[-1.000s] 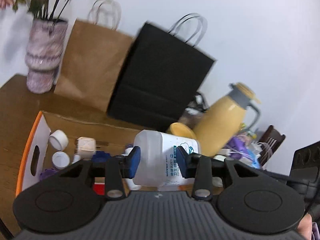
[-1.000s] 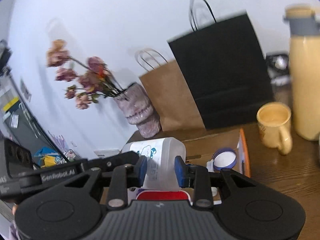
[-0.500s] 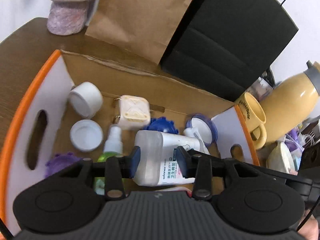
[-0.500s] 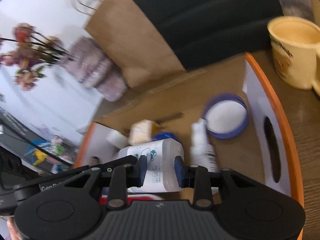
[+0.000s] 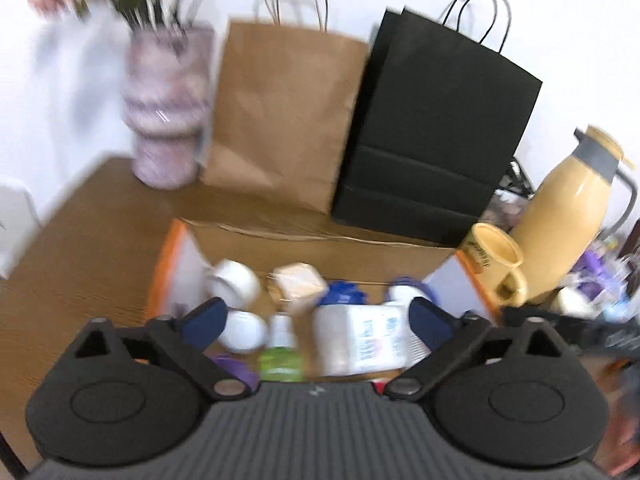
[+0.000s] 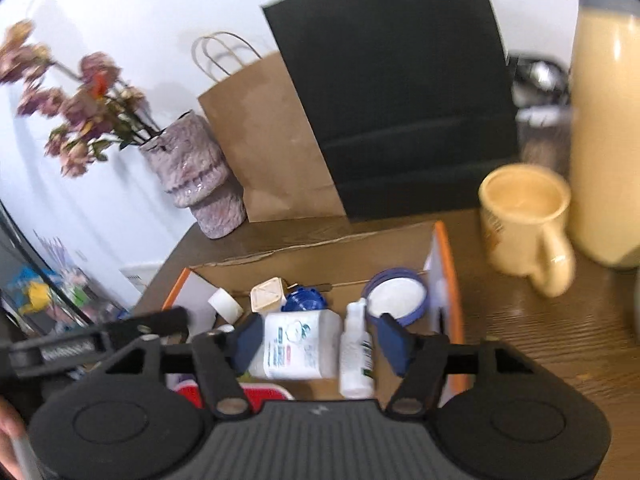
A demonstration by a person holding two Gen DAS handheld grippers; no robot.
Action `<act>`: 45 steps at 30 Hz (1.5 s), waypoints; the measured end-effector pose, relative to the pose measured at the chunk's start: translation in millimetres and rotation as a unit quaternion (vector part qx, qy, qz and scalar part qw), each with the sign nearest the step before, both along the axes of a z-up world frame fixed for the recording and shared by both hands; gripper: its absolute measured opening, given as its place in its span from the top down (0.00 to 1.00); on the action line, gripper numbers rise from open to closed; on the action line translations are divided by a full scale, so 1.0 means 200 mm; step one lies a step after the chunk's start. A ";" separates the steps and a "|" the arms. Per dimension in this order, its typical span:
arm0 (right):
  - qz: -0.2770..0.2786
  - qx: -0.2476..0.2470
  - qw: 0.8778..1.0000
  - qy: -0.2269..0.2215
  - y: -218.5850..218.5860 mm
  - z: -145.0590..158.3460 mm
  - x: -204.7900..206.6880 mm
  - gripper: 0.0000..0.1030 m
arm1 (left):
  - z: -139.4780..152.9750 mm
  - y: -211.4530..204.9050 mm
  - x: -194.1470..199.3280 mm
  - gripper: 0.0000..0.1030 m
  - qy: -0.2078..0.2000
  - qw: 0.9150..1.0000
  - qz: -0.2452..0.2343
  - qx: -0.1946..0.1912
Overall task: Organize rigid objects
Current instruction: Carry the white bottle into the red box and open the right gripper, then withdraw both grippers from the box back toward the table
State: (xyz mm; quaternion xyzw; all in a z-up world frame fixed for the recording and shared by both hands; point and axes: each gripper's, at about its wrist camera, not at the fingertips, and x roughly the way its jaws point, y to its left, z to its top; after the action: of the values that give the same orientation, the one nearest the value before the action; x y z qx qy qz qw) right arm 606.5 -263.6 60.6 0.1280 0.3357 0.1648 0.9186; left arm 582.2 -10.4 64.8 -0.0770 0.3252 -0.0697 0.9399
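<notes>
Both grippers' jaws have just been opening: left gripper [image 5: 316, 320] and right gripper [image 6: 322, 342] are now standing wide, pads clear of the white bottle [image 6: 298, 346] they were clamping. Bottle is now lying on its side in the cardboard box [image 6: 312, 256], released.

blur: bottle label [image 5: 372, 336] unreadable | cut off: flask [image 6: 604, 120] top, right edge | hidden: red item [image 6: 256, 394] behind right claw body

Right claw [image 6: 316, 340] just spread wide, white bottle [image 6: 298, 346] lying loose in cardboard box [image 6: 320, 256], spray bottle [image 6: 355, 354] beside it
</notes>
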 end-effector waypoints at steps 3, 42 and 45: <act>-0.009 -0.029 0.999 -0.010 -0.06 0.06 -0.15 0.20 | 0.02 0.03 -0.15 0.01 -0.005 0.999 -0.003 0.038; -0.054 -0.101 0.971 -0.212 0.11 -0.22 -2.39 0.04 | -0.20 0.23 -2.37 0.00 -0.232 0.968 0.052 0.077; -0.057 -0.110 0.965 -0.233 0.15 -0.26 -2.58 0.00 | -0.25 0.30 -2.50 0.00 -0.236 0.966 0.078 0.067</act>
State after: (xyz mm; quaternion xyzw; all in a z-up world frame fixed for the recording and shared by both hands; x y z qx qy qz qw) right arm 90.2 -232.7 8.7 0.0032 0.1210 0.0992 0.9877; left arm 82.8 49.6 14.5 -0.0199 0.0907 0.0098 0.9956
